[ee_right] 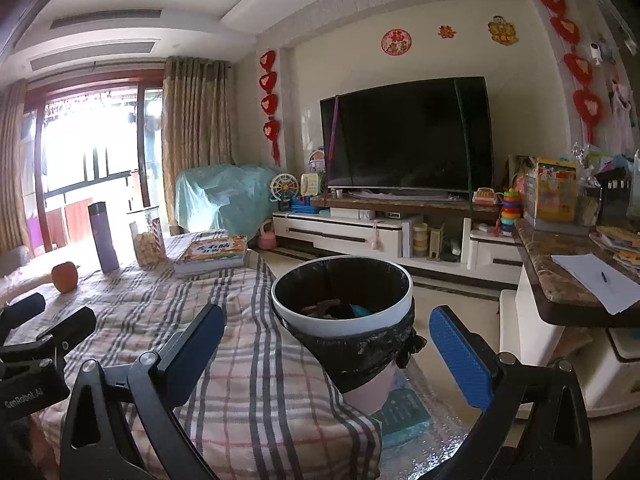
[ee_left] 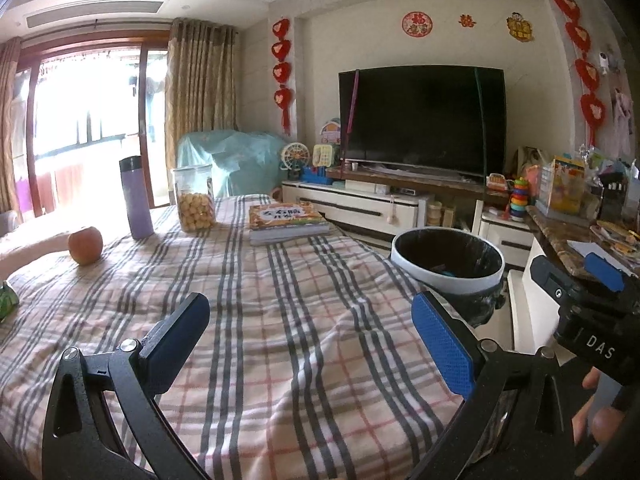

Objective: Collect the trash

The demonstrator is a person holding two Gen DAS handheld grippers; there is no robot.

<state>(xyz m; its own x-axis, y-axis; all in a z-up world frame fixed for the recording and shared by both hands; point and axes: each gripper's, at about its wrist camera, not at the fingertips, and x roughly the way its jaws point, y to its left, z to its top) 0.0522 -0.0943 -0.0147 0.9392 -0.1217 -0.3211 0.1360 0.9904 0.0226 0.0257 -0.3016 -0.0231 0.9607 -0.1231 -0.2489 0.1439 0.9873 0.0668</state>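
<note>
At the far left edge of the plaid-covered counter (ee_left: 304,320), a green wrapper (ee_left: 7,300) lies half out of view, likely the remaining trash. Beyond it stand an apple (ee_left: 85,245), a purple flask (ee_left: 135,198), a cookie jar (ee_left: 194,198) and stacked books (ee_left: 286,222). The left gripper (ee_left: 310,340) hovers over the cloth, jaws spread wide and empty. The right gripper (ee_right: 326,354) is likewise spread and empty, facing the lined trash bin (ee_right: 342,322) just off the counter's right edge, scraps already inside. A drop seems just finished; next, the left gripper should swing left to the wrapper.
</note>
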